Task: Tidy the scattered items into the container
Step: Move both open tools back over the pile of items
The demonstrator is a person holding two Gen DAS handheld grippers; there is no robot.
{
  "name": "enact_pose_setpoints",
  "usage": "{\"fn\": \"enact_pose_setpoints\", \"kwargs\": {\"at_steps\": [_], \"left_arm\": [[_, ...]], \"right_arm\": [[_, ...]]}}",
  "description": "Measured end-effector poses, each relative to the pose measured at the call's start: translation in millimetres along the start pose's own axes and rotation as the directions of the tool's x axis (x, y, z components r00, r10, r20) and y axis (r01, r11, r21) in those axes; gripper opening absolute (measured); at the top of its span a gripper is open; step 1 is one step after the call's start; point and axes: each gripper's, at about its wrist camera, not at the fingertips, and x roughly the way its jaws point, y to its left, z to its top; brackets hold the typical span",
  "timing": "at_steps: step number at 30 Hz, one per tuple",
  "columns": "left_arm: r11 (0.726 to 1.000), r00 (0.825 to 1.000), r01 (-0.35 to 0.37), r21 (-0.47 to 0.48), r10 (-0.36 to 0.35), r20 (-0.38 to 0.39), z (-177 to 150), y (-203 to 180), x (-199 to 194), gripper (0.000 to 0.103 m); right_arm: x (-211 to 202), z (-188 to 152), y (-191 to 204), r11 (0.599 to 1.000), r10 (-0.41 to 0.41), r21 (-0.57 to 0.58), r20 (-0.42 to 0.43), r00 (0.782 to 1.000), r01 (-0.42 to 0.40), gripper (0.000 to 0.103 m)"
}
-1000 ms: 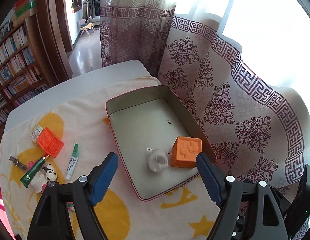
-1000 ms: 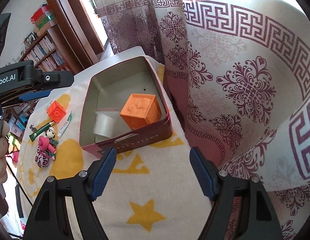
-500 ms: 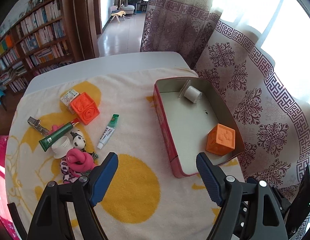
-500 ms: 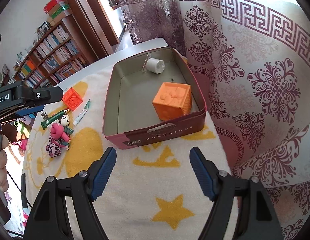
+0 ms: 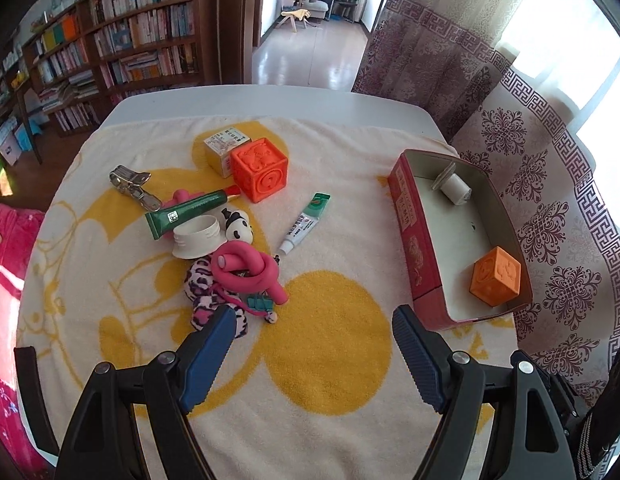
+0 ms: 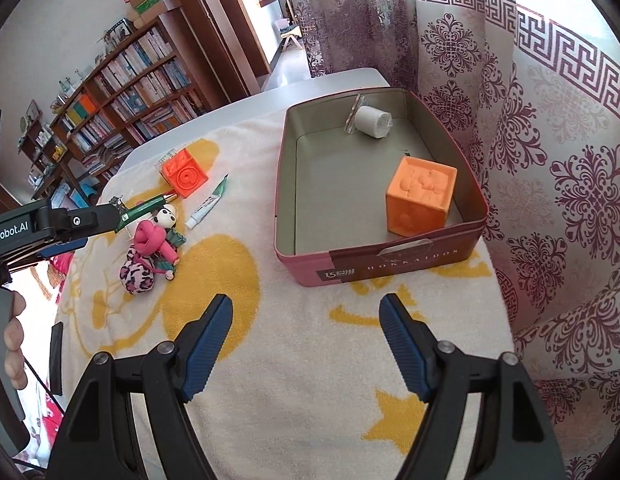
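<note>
Left gripper (image 5: 312, 320): blue ribbed pads spread wide, nothing between them; it hangs above the yellow-and-cream towel (image 5: 330, 344), nearest the knotted pink foam roller (image 5: 246, 270).
Right gripper (image 6: 304, 320): jaws likewise apart and empty, poised before the tin's near wall.
Container: red rectangular metal tin (image 6: 390, 268), at the towel's curtain side; holds a pale orange embossed cube (image 6: 420, 200) and a small white cylinder (image 6: 372, 120).
Scattered lot: bright orange embossed block (image 5: 260, 170), green tube (image 5: 188, 212), small white-and-green tube (image 5: 304, 222), white plastic lid (image 5: 198, 238), panda figure (image 5: 238, 228), leopard-print pouch (image 5: 208, 292) — all well apart from the tin.
Handling, roller: probably light and squashy; pinch across the knot.
Handling, block: likely soft, grippy — take on opposite flat faces.
Handling, tubes: slim, may roll; close across the width.
</note>
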Motion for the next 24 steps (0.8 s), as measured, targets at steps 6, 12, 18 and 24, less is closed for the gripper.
{"fn": "enact_pose_setpoints", "kwargs": {"at_steps": [6,12,18,24], "left_arm": [[0.994,1.000,-0.026,-0.108,0.025,-0.010,-8.5,48.9,-2.2,0.082],[0.983,0.998,-0.057,-0.174,0.054,-0.023,-12.0,88.9,-0.8,0.082],[0.973,0.996,-0.079,-0.217,0.068,-0.055,-13.4,120.0,7.9,0.082],[0.973,0.994,-0.077,-0.216,0.060,-0.086,-10.9,137.1,18.0,0.082]], "right_arm": [[11.7,-0.2,24.4,0.999,0.036,-0.037,-0.031,0.999,-0.037,0.079],[24.2,2.1,50.4,0.994,0.072,-0.076,-0.062,0.996,-0.076,0.079],[37.0,7.2,79.9,0.988,0.096,-0.115,-0.090,0.991,-0.106,0.079],[56.0,20.4,110.5,0.982,0.123,-0.125,-0.121,0.985,-0.138,0.079]]}}
